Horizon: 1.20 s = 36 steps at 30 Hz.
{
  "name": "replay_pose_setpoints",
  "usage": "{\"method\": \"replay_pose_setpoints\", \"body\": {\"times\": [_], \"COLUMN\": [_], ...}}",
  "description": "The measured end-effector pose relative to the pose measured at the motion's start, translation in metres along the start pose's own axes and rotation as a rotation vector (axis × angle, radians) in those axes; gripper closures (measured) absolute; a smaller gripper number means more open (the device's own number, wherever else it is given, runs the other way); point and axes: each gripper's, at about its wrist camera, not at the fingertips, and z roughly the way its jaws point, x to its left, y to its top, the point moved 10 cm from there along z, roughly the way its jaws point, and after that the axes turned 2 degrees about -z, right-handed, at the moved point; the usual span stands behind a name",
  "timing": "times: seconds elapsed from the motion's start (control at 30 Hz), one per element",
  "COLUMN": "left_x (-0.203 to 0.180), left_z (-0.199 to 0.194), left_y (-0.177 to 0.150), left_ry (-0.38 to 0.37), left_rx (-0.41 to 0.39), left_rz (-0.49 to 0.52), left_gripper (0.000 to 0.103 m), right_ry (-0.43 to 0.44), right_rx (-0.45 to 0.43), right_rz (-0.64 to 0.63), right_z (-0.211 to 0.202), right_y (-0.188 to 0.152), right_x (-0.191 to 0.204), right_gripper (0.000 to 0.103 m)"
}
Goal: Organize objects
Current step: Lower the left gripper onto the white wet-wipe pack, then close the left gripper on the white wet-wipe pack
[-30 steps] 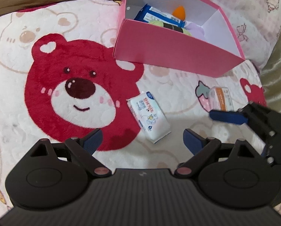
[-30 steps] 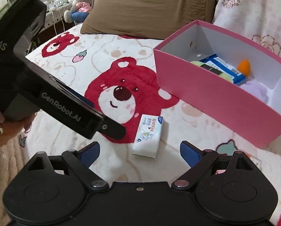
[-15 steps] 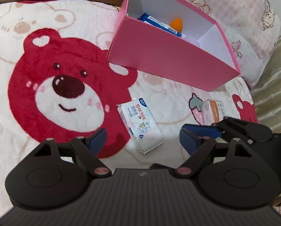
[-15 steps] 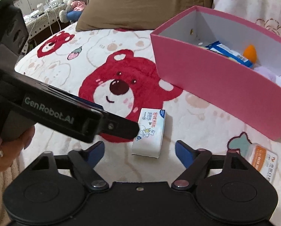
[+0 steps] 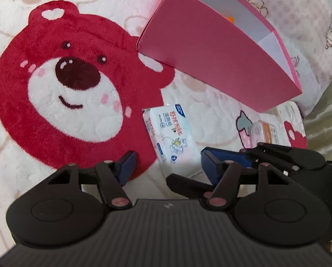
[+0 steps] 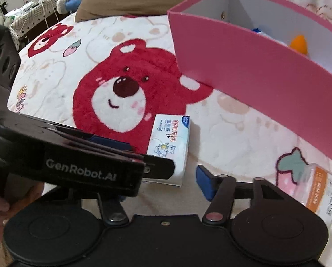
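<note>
Closing on: wipes pack (image 5: pixel 170 136), lying on the bear blanket (image 5: pixel 72 102) between both tools' jaws.
Left gripper (image 5: pixel 167 166): lower than a second ago, narrowing, pads not yet pressing.
Right gripper (image 6: pixel 163 182): likewise lower, narrowing, crossing just beside the left.
Pink box (image 5: pixel 210 51): ahead, beyond the pack.
Small orange packet (image 6: pixel 317 189): right of the right tool.
Meaning: a pickup looks imminent.

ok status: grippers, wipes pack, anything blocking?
Left gripper closing round the wipes pack, pads not touching. Right gripper closing, empty. Pack flat on the blanket; grippers crowd each other.
</note>
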Motion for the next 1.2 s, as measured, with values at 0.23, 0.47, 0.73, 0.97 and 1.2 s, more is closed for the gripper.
{"method": "replay_pose_setpoints", "body": {"times": [0.23, 0.47, 0.73, 0.97, 1.2], "left_x": [0.004, 0.005, 0.0, -0.006, -0.013], "left_z": [0.006, 0.011, 0.013, 0.01, 0.008], "left_y": [0.006, 0.004, 0.004, 0.003, -0.004], "left_ry": [-0.063, -0.062, -0.086, -0.109, -0.092], "left_rx": [0.012, 0.008, 0.001, -0.002, 0.002], "left_rz": [-0.07, -0.088, -0.075, -0.055, -0.004], "left_gripper": [0.071, 0.073, 0.073, 0.073, 0.071], "right_ry": [0.008, 0.007, -0.001, 0.007, -0.003], "right_rx": [0.031, 0.034, 0.024, 0.005, 0.022], "right_rz": [0.022, 0.028, 0.062, 0.054, 0.047], "right_z": [0.011, 0.018, 0.021, 0.01, 0.004], "right_y": [-0.002, -0.002, 0.0, -0.001, -0.007], "right_x": [-0.003, -0.005, -0.01, -0.01, -0.009], "right_gripper": [0.056, 0.056, 0.057, 0.056, 0.056]}}
